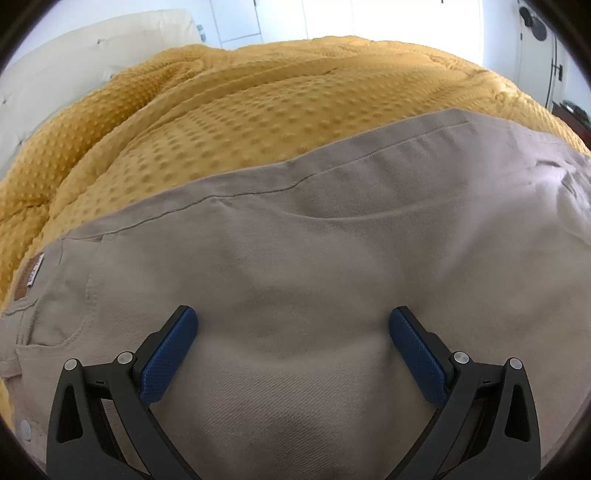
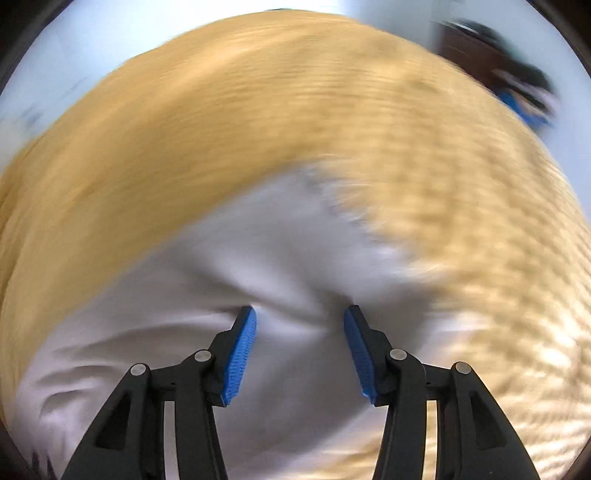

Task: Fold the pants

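Beige pants (image 1: 314, 236) lie flat on a yellow dotted blanket (image 1: 221, 110). Their waistband, with a leather label (image 1: 27, 275) and a metal button, is at the left in the left wrist view. My left gripper (image 1: 293, 317) is open wide, with both blue pads resting on the cloth. In the blurred right wrist view the pants (image 2: 236, 280) look pale, with their end near the blanket (image 2: 258, 110). My right gripper (image 2: 299, 314) is open, its tips pressing on the wrinkled cloth, with a fold between the pads.
A cream headboard or cushion (image 1: 55, 74) stands at the back left. White cupboard doors (image 1: 240, 18) and a bright window are behind the bed. Dark furniture (image 2: 498, 66) shows at the top right of the right wrist view.
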Motion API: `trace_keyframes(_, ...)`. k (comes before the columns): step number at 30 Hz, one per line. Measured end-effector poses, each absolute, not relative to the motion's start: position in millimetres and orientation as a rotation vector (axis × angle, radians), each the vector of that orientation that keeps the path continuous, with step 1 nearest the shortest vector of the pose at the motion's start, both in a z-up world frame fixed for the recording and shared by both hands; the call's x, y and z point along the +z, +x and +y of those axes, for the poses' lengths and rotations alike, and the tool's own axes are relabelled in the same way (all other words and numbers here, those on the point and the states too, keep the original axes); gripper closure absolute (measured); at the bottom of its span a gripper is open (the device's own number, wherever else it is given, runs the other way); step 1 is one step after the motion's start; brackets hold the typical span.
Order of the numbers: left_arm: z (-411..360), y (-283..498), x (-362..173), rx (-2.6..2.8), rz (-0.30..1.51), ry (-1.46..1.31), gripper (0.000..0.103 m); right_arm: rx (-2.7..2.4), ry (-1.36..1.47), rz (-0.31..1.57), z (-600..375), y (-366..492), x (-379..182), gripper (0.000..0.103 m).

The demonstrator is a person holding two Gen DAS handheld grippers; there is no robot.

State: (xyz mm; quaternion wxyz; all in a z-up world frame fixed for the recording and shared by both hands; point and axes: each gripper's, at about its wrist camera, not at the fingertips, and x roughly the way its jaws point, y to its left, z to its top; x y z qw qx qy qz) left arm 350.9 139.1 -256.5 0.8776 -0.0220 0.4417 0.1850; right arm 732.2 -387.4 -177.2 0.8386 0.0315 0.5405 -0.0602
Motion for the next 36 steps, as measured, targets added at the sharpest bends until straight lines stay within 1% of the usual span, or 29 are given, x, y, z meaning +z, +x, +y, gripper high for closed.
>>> trace_keyframes(2,139,351,-256,0.386,0.922,-0.045,0.001,-0.137,0.022,1.089,-405,706,-165,0.049)
trace_keyframes(3,140,351,-256,0.386,0.923,-0.045,0.001,-0.115,-0.004,1.067,-406,691,-159,0.046)
trace_keyframes(7,139,354,-254,0.387,0.936,-0.04,0.001,0.113,0.033,1.025,-391,587,-141,0.045)
trace_keyframes(8,140,355,-251,0.385,0.953,-0.041,0.001,0.188,0.067,1.028,-386,555,-135,0.044)
trace_keyframes(10,139,357,-240,0.393,0.993,-0.038,0.001,0.329,0.121,1.047,-370,492,-127,0.038)
trace_keyframes(12,133,350,-222,0.366,1.034,-0.08,0.001,0.471,0.159,1.088,-357,435,-127,0.036)
trace_keyframes(14,116,329,-204,0.271,1.02,-0.148,0.001,0.538,0.138,1.153,-350,383,-137,0.036)
trace_keyframes(16,88,303,-194,0.176,1.022,-0.152,0.001,0.483,0.145,1.249,-364,349,-156,0.036)
trace_keyframes(18,55,277,-202,0.094,1.069,-0.087,0.001,0.323,0.183,1.28,-406,335,-170,0.037)
trace_keyframes(21,31,254,-227,0.063,1.109,0.027,0.0,0.02,0.27,1.219,-487,319,-174,0.038)
trace_keyframes(23,37,247,-229,0.08,1.061,-0.015,0.0,-0.087,0.453,1.158,-521,302,-167,0.039)
trace_keyframes(24,44,250,-226,0.105,1.08,-0.05,0.0,-0.127,0.482,1.122,-527,293,-160,0.038)
trace_keyframes(26,54,253,-219,0.145,1.079,-0.091,0.001,-0.179,0.395,1.049,-514,276,-142,0.037)
trace_keyframes(29,71,249,-202,0.202,0.996,-0.094,0.001,-0.122,0.31,0.922,-467,246,-119,0.035)
trace_keyframes(31,83,246,-202,0.241,0.992,-0.072,0.001,-0.067,0.263,0.864,-431,225,-107,0.031)
trace_keyframes(33,97,241,-212,0.277,1.013,-0.072,0.001,0.022,0.231,0.849,-381,229,-103,0.029)
trace_keyframes(36,107,223,-228,0.275,1.007,-0.121,0.001,0.208,0.156,0.937,-312,235,-115,0.029)
